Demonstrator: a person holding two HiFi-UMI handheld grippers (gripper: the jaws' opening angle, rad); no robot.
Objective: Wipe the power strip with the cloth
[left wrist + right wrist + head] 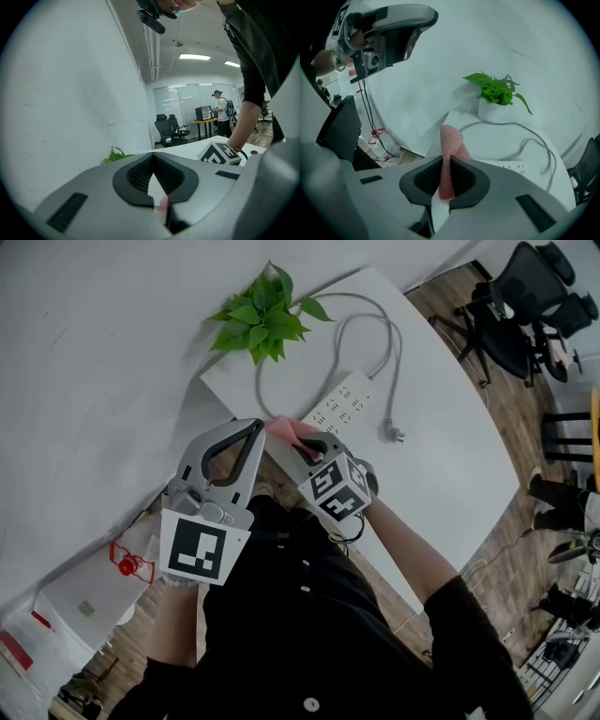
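- Left tool [253, 427], nearest, is pressed together on nothing, so it looks spare.
- Right tool [307, 444] pinches the pink cloth [450, 154] near the power strip [342, 404], probably ready to wipe.

The grey left gripper [153, 159] has its black-padded jaws closed tip to tip on nothing, with a sliver of pink cloth [162, 203] showing through the gap below them, and beyond them lie the white counter [187, 151], a green leafy plant [116, 155] at its wall-side edge, and a black-and-white marker cube [220, 153].
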